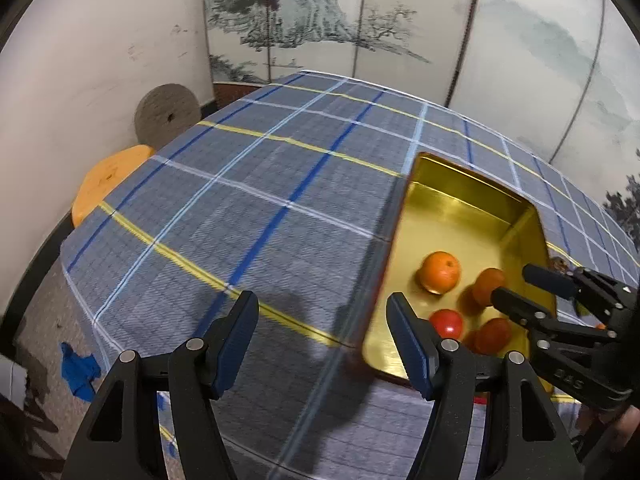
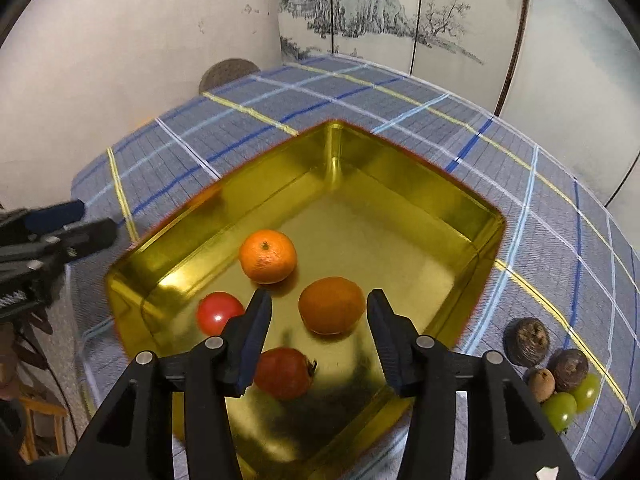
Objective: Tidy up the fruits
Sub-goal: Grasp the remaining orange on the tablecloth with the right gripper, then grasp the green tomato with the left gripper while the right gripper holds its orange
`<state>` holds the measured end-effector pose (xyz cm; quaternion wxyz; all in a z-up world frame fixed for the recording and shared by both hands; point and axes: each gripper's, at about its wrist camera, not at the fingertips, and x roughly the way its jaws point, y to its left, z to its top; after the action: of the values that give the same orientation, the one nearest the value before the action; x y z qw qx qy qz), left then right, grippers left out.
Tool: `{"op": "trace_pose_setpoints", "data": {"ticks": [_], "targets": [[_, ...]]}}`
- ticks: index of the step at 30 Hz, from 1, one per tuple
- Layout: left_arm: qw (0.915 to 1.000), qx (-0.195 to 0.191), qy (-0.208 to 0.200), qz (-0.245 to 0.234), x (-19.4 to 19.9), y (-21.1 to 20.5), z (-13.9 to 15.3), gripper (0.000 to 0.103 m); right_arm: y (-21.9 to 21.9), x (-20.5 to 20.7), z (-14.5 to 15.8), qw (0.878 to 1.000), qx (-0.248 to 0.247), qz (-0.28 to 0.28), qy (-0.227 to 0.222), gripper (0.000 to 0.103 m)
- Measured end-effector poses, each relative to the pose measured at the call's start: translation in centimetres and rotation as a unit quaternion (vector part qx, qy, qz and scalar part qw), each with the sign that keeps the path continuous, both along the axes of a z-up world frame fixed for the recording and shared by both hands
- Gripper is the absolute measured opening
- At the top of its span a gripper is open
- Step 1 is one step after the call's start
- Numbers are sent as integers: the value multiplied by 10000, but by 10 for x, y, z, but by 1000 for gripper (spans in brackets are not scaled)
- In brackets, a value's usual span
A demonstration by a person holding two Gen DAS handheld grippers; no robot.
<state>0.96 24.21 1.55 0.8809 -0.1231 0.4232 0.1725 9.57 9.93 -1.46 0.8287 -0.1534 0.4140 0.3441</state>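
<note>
A gold metal tray (image 2: 460, 208) sits on the plaid tablecloth and holds a bright orange mandarin (image 2: 268, 256), a darker orange fruit (image 2: 331, 305), a red tomato (image 2: 218, 312) and a dark red fruit (image 2: 284, 374). My right gripper (image 2: 318, 332) is open and empty, hovering over the tray's near part, just above the darker orange fruit. My left gripper (image 1: 322, 344) is open and empty over the cloth, left of the tray (image 1: 400, 224). The right gripper (image 1: 516, 286) shows in the left wrist view above the fruits.
Right of the tray lie two dark brown round fruits (image 2: 526, 342), a small tan one (image 2: 542, 380) and two green grapes (image 2: 562, 408). An orange stool (image 1: 108, 184) and a grey stone disc (image 1: 168, 112) stand beyond the table's left edge. A painted screen stands behind.
</note>
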Motion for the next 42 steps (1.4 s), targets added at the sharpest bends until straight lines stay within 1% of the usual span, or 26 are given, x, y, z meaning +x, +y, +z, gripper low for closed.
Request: {"op": "trace_pose_setpoints", "data": {"ticks": [3, 5, 7, 11, 15, 17, 22, 25, 34, 36, 38, 42], "targets": [[9999, -14, -45, -166, 3, -12, 4, 67, -18, -9, 14, 9996, 236, -117, -84, 51], [9995, -20, -60, -309, 6, -23, 6, 67, -36, -14, 21, 9989, 340, -270, -162, 54], [9990, -29, -75, -450, 9, -34, 7, 67, -60, -17, 26, 9977, 413, -496, -210, 54], [9970, -40, -75, -773, 16, -59, 7, 67, -113, -19, 29, 9933, 350, -1051, -320, 55], [9941, -9, -65, -1079, 23, -85, 8, 67, -169, -19, 23, 9854, 211, -1662, -316, 56], [9927, -12, -56, -1205, 26, -96, 8, 67, -195, -20, 16, 9806, 154, -1939, -241, 56], [9886, 70, -21, -1506, 34, -123, 8, 67, -231, -21, -5, 9732, 104, -2298, -34, 57], [9861, 105, -4, -1657, 40, -138, 8, 67, -238, -19, -16, 9715, 128, -2366, 88, 57], [9808, 175, 37, -1941, 57, -172, 8, 67, -229, -8, -34, 9739, 197, -2252, 176, 56], [9800, 170, 43, -1980, 61, -179, 7, 67, -228, -6, -36, 9744, 196, -2232, 184, 54], [9792, 158, 65, -2022, 65, -185, 6, 67, -227, -7, -39, 9749, 195, -2208, 196, 47], [9772, 158, 104, -2114, 73, -196, 3, 67, -226, -10, -41, 9756, 160, -2184, 136, 38]]}}
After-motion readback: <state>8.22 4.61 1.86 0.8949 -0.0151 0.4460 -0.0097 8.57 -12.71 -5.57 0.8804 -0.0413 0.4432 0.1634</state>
